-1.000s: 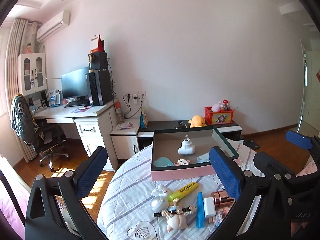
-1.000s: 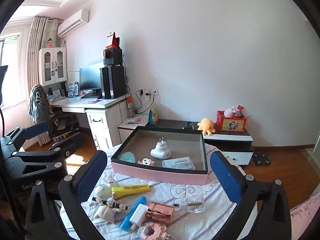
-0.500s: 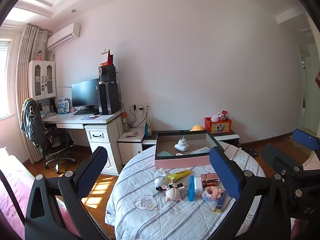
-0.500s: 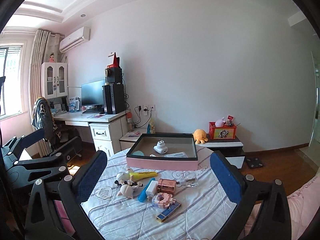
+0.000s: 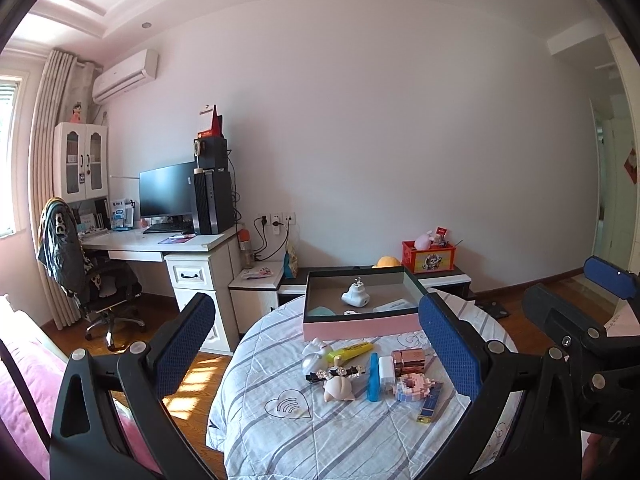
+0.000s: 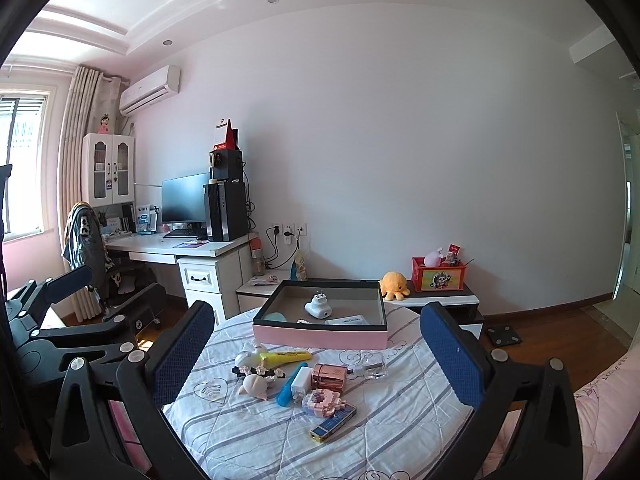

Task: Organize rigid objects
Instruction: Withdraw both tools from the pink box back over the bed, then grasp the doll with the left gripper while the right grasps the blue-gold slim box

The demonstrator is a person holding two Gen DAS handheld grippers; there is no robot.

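Observation:
A pink box (image 5: 360,326) (image 6: 320,338) with a dark rim stands at the far side of a round table with a striped cover (image 5: 340,432) (image 6: 400,412). A white plug adapter (image 5: 356,295) (image 6: 318,307) lies in it. In front of the box lie several small items: a yellow marker (image 5: 354,350) (image 6: 286,357), a blue tube (image 5: 373,376) (image 6: 291,388), a rose-gold case (image 5: 408,360) (image 6: 329,376) and a pink brick toy (image 5: 412,386) (image 6: 322,402). My left gripper (image 5: 316,344) and right gripper (image 6: 316,356) are open, empty, held back above the near side.
A white desk (image 5: 160,240) with monitor and chair stands at the back left. A low dark cabinet (image 6: 432,300) with a red box and orange plush stands behind the table. Wooden floor lies to the right. Pink bedding (image 5: 24,380) is at the left.
Both grippers have drawn back and up from the table. The box and loose items now look smaller and farther. Both stay open and empty.

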